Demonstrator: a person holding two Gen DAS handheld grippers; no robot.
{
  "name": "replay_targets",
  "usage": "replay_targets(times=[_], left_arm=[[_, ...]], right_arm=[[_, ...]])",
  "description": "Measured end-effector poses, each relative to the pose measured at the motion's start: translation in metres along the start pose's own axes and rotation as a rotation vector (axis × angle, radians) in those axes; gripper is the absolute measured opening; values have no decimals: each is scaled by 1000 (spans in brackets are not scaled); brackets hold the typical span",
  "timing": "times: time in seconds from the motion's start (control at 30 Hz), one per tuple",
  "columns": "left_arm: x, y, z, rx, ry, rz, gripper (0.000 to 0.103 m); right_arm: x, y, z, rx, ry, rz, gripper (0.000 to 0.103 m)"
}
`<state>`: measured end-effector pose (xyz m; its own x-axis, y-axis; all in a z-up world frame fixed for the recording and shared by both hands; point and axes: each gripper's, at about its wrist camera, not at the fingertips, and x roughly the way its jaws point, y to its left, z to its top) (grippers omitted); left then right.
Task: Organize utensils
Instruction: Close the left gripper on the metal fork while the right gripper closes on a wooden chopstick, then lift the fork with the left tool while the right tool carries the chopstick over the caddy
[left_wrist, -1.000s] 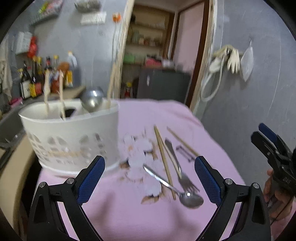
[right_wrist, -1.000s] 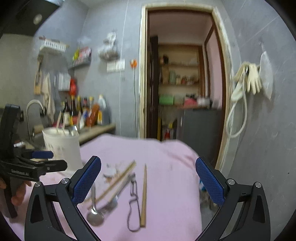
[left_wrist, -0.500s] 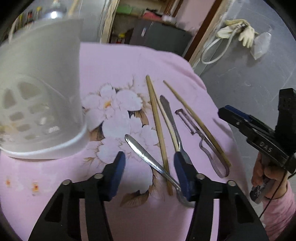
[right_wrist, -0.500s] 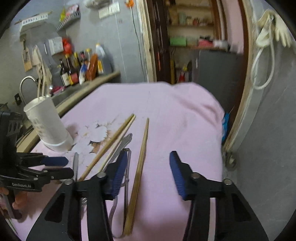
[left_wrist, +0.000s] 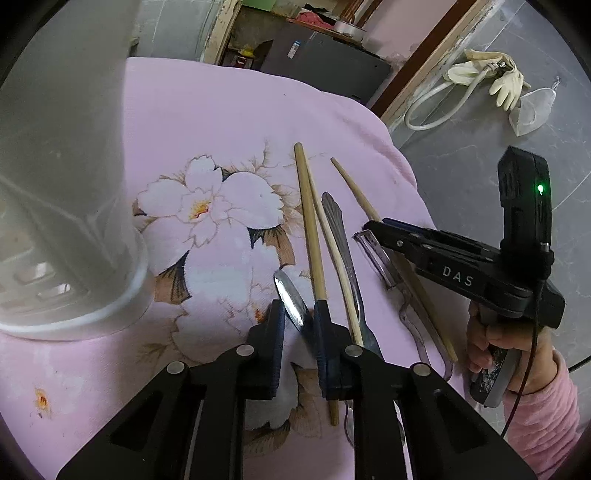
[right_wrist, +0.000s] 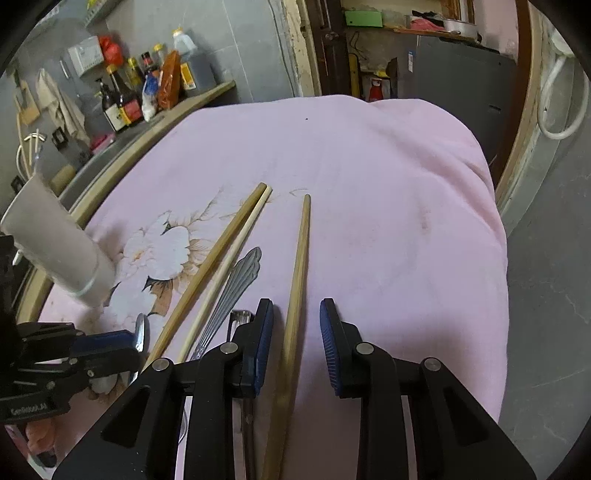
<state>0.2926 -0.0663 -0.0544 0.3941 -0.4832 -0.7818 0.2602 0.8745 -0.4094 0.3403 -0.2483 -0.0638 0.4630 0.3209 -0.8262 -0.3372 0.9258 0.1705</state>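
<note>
Left wrist alone shows the left gripper (left_wrist: 298, 317) narrowly straddling the spoon handle (left_wrist: 291, 301); right gripper (right_wrist: 295, 325) straddles a chopstick (right_wrist: 297, 273).

At my ten o'clock, sauce bottles (right_wrist: 122, 99) line a wooden ledge (right_wrist: 155, 125) against a grey wall (right_wrist: 236, 40). At twelve, a dark cabinet (right_wrist: 461, 77) fills the doorway. Rubber gloves (left_wrist: 506, 83) hang at two o'clock.

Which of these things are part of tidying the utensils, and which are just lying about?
Part of the job: spoon, fork, peeler, chopsticks, white holder.
Just lying about: sauce bottles, rubber gloves, hose.
</note>
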Motion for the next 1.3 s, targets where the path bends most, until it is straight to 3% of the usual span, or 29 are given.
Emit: replay_targets(times=[0.37,0.47,0.53,0.77,0.93,1.13,1.17,1.3], left_arm=[[9,-2,14,-37,59,-11,13],[8,-3,12,-49,53,-18,8],[7,-2,10,-60,50,-36,2],[-14,0,-1,-62,-7,-110,0],[-46,-9,-14,4,-126,-92,0],[-98,-28,-41,130,-435,-31,0],[-108,-34,-44,151,-511,-26,0],[-140,-45,-52,196,-686,15,0]], right_arm=[[3,-3,8,17,50,-2,24],[3,1,7,-5,51,-25,24],[4,3,8,-3,54,-31,9],[-9,-6,0,80,23,27,5],[-39,-7,-20,95,-118,52,5],[-98,33,-56,-12,-466,32,5],[-104,41,-58,-30,-510,25,5],[-128,74,-65,-86,-694,31,5]])
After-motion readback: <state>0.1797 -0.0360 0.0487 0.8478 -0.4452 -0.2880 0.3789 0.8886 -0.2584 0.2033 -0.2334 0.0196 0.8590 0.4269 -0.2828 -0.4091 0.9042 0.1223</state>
